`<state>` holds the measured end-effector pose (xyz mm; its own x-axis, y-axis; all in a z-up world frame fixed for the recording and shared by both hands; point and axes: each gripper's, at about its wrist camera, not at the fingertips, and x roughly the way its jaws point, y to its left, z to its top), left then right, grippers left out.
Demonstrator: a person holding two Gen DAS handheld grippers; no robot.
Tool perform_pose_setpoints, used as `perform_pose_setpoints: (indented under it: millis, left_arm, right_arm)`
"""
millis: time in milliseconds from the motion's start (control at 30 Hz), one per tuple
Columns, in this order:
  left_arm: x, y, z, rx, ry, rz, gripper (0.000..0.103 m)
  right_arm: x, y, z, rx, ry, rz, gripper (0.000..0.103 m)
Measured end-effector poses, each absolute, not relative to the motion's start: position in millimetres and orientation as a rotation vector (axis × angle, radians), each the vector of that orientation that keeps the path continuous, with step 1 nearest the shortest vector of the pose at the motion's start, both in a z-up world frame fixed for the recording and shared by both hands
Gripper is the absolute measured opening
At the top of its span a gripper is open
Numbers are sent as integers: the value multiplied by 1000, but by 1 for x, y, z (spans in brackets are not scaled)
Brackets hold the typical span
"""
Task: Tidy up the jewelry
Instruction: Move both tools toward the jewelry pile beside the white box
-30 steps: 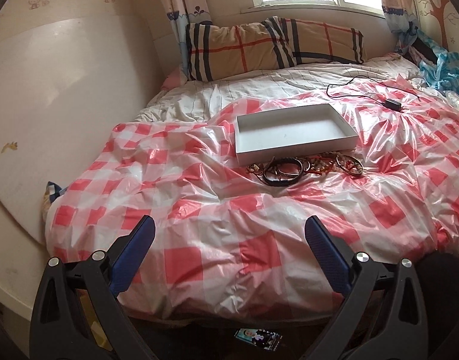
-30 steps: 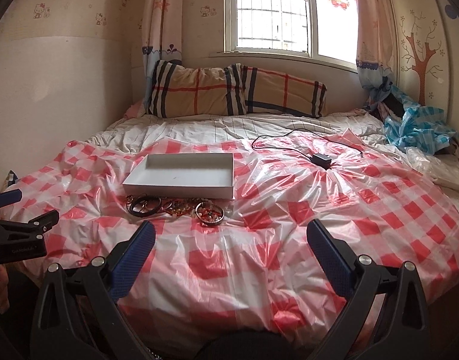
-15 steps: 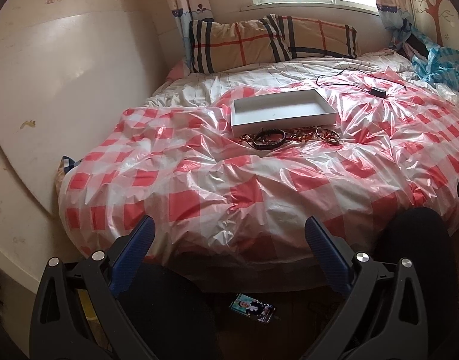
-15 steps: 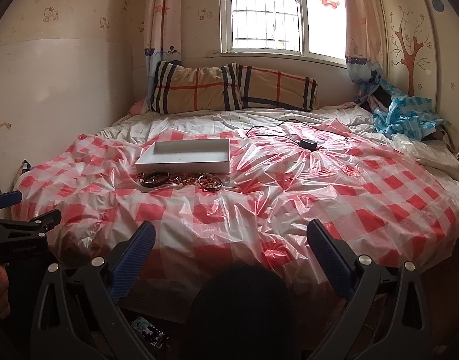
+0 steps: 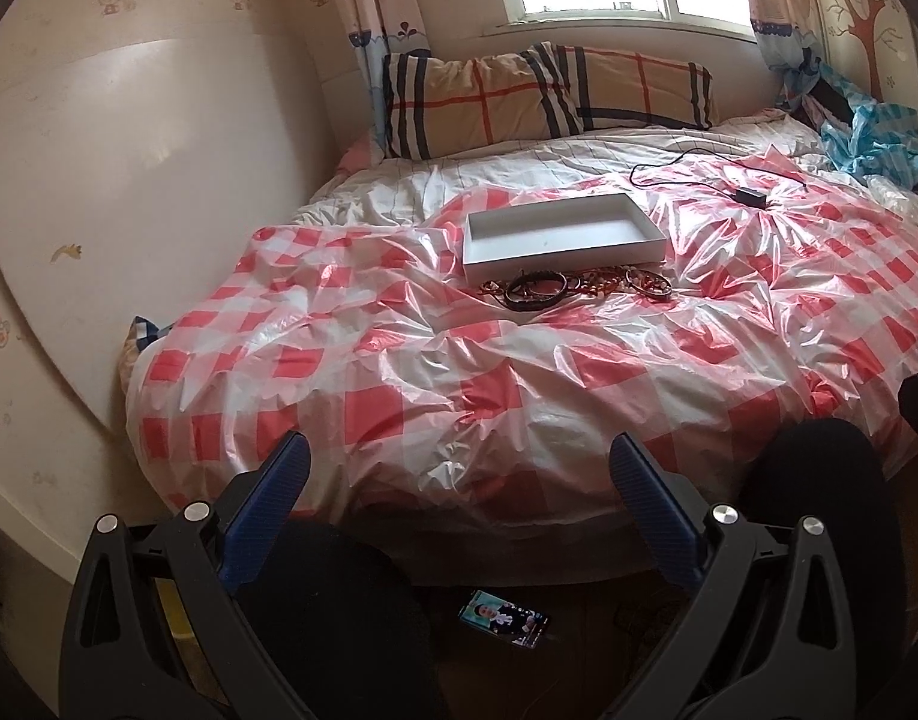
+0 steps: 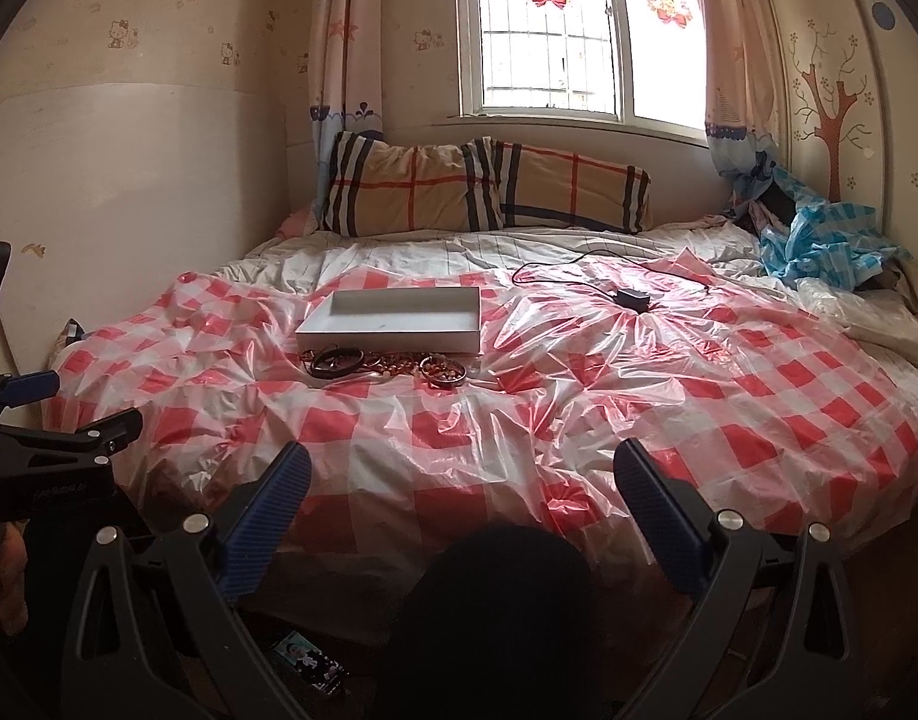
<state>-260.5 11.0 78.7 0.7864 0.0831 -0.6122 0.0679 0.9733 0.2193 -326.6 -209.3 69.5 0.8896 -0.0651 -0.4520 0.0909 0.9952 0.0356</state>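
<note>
Beaded jewelry (image 5: 570, 287) lies well beyond both open jaws.

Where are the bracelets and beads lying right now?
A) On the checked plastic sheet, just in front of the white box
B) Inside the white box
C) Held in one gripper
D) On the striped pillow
A. The jewelry lies in a loose heap on the red-checked sheet against the near side of the white box, whose inside looks bare; both grippers are open and hold nothing.
</note>
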Motion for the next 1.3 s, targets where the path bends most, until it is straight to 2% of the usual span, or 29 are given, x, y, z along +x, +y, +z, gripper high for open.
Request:
perform_pose_setpoints:
  millis: [1300]
  left_arm:
    - [-258, 0, 73, 226, 682, 5, 96]
  right_arm:
    - [-312, -196, 65, 36, 483, -38, 97]
